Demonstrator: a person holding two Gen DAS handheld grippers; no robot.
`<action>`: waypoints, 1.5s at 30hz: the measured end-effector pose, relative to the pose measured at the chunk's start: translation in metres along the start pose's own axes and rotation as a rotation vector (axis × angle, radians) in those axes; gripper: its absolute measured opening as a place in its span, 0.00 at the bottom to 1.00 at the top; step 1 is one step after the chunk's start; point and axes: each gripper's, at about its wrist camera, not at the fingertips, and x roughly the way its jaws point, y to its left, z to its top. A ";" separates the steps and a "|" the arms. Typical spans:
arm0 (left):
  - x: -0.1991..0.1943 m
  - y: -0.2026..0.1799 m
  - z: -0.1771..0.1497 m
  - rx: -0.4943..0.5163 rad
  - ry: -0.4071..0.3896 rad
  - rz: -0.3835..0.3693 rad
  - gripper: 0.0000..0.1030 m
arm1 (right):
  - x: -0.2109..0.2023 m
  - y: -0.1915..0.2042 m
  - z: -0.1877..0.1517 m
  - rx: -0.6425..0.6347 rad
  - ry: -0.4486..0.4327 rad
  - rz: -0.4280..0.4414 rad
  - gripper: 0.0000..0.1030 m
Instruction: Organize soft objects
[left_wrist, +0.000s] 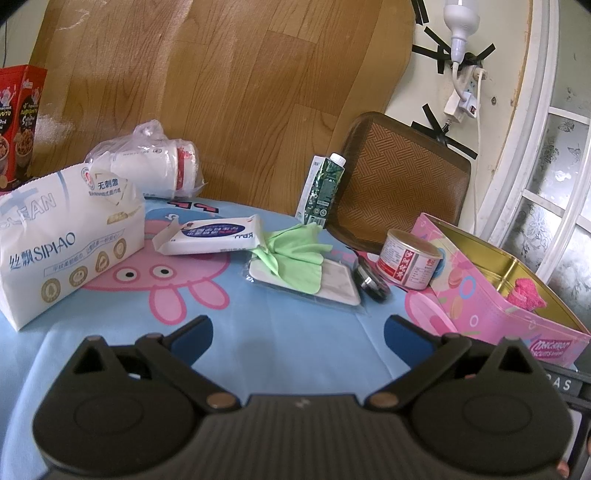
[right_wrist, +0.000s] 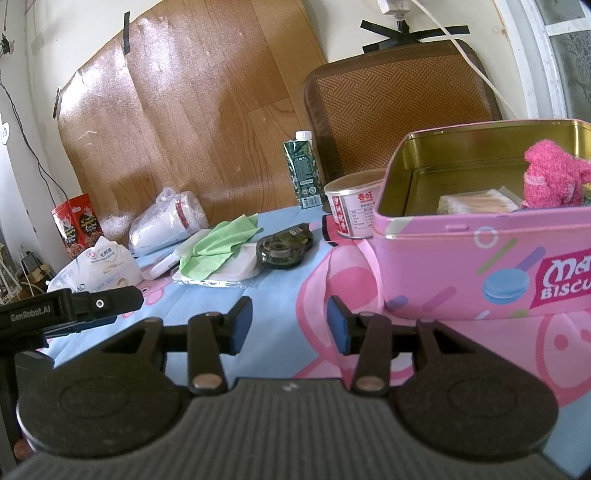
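The green cloth (left_wrist: 291, 258) is lying crumpled on a flat white packet mid-table, at about twelve o'clock from the left gripper (left_wrist: 297, 334) and near eleven o'clock from the right gripper (right_wrist: 290, 325), its long axis running from near-right up to far-left in the left wrist view. Both sets of fingers are hanging apart with nothing between them, the left pair wide, the right pair about half open. The left hand is looking the nearer and squarer to it, I'd judge, while the pink tin (right_wrist: 443, 266), already holding a pink plush toy (right_wrist: 550, 177), is sitting at about two o'clock.
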 end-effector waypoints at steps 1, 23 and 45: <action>0.000 0.000 0.000 0.000 0.000 0.000 0.99 | 0.000 0.000 0.000 0.000 0.000 0.000 0.46; 0.001 0.000 -0.002 -0.014 0.005 0.002 0.99 | 0.000 0.000 -0.001 -0.003 0.001 0.000 0.46; 0.001 0.004 0.001 -0.035 0.008 -0.001 0.99 | 0.000 0.000 -0.002 -0.009 0.004 -0.004 0.46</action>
